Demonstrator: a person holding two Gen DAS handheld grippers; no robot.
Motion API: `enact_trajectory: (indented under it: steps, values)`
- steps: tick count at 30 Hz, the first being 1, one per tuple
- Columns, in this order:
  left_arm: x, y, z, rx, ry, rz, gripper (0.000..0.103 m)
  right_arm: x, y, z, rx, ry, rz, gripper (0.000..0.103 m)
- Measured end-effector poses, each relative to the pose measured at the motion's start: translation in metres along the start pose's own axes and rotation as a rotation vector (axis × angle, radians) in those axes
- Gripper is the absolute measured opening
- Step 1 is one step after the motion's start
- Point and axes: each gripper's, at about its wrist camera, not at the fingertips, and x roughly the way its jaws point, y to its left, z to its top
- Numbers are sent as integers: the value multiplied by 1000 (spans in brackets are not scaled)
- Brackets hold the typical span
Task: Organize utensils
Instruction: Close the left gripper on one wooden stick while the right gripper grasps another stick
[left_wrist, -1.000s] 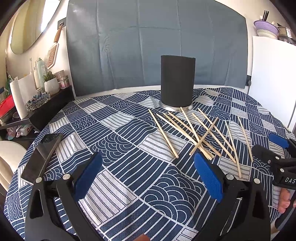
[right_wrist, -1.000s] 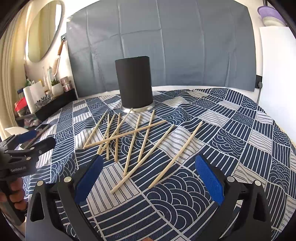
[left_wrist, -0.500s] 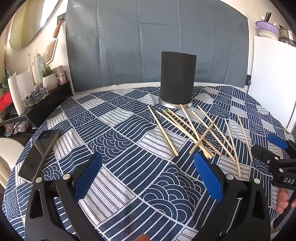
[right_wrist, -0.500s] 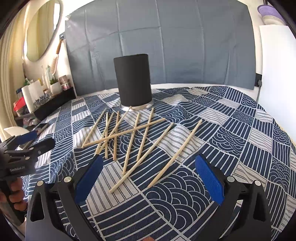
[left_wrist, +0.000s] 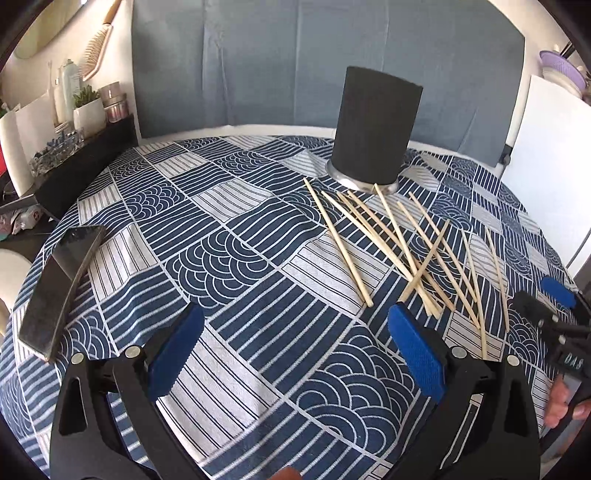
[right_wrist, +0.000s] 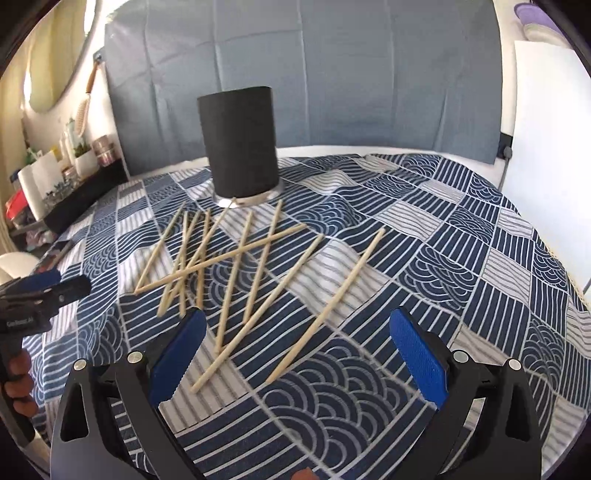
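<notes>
Several wooden chopsticks (left_wrist: 402, 251) lie scattered and crossed on the blue patterned tablecloth (left_wrist: 221, 266), in front of a black cylindrical holder (left_wrist: 373, 127) on a metal base. In the right wrist view the same chopsticks (right_wrist: 236, 266) spread below the holder (right_wrist: 239, 142). My left gripper (left_wrist: 295, 350) is open above the cloth, left of the pile, holding nothing. My right gripper (right_wrist: 295, 354) is open too, hovering over the near ends of two chopsticks. Each gripper appears at the edge of the other's view.
A dark phone (left_wrist: 61, 288) lies near the table's left edge. A black shelf (left_wrist: 85, 162) with jars, a plant and bottles stands at the far left. A grey sheet (left_wrist: 314, 55) hangs behind the table and a white panel (left_wrist: 546, 147) stands at the right.
Both grippers have tilted and shifted slightly; the left view has rolled, so the holder now leans. The right gripper has edged forward over the chopsticks. Both remain open.
</notes>
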Motion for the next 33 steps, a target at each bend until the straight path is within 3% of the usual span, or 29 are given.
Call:
enact_trajectory:
  steps: [3,7,11,18,22,29,31,33]
  values:
    - [1,-3,8,51,30,38,97,9,-9,11,19,68,-40,95]
    - [2,-3,25,89,97,21,97,21,-16,23,15,148,-68,95]
    - [10,-7,46,143,149,54,97,39,-21,33,5,211,-79,95]
    - [52,-14,72,143,316,-15,97,76,-44,41,82,352,-60,95]
    - [81,-23,84,148,366,13,97,88,-51,46,105,390,-70,95]
    - [133,-24,89,73,521,-1,97,106,-53,54,85,449,-101,95]
    - [138,-27,89,98,519,33,99,109,-51,54,62,447,-102,95]
    - [140,-27,90,110,511,22,99,108,-52,52,64,426,-101,96]
